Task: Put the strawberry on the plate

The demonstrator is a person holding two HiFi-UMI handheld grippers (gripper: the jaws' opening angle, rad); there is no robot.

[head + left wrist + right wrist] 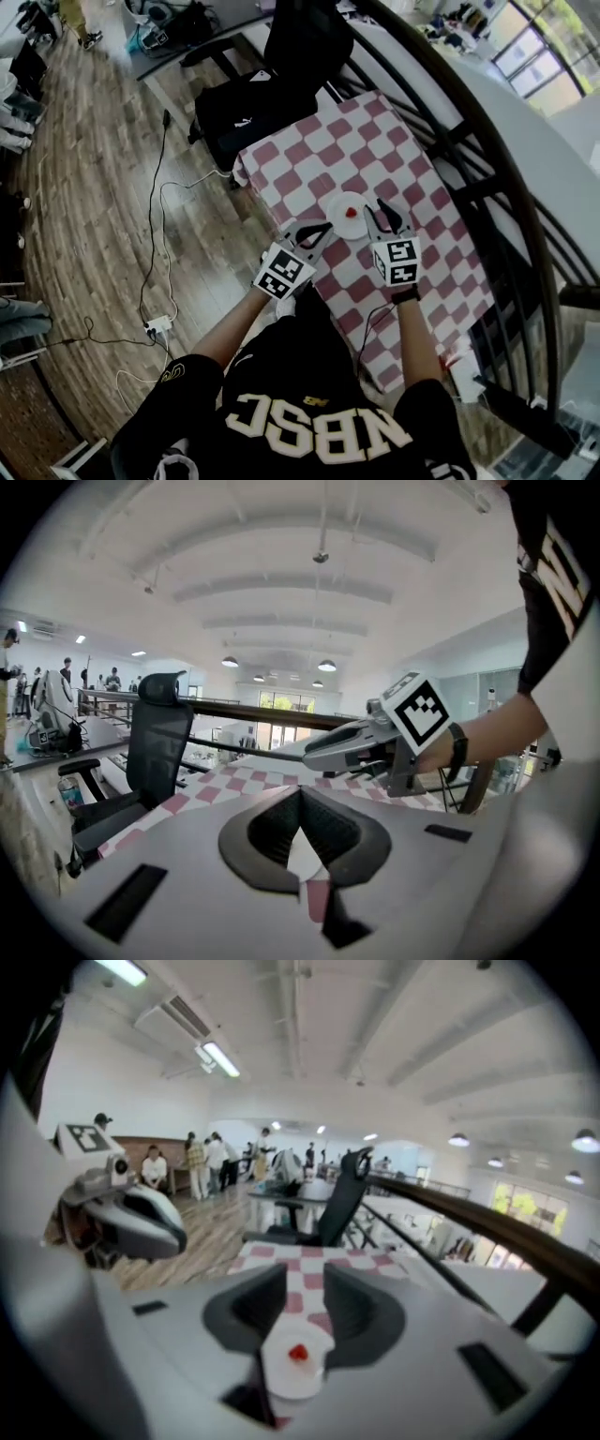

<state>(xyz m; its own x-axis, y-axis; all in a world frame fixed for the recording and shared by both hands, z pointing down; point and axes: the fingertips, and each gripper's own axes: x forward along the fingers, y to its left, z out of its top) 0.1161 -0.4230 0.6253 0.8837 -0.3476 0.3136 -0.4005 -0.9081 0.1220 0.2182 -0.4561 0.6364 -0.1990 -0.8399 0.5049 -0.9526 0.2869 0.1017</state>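
Note:
A small red strawberry lies on a white plate on the red-and-white checked table. My left gripper rests at the plate's left edge, its jaws closed tip to tip with nothing between them. On the plate's right side my right gripper stands open. In the right gripper view the strawberry and plate show just below the parted jaws of the right gripper. The left gripper view shows the left gripper with tips touching and the right gripper beyond.
A black office chair stands at the table's far end. A dark curved railing runs along the table's right side. Cables and a power strip lie on the wooden floor to the left. People stand far off.

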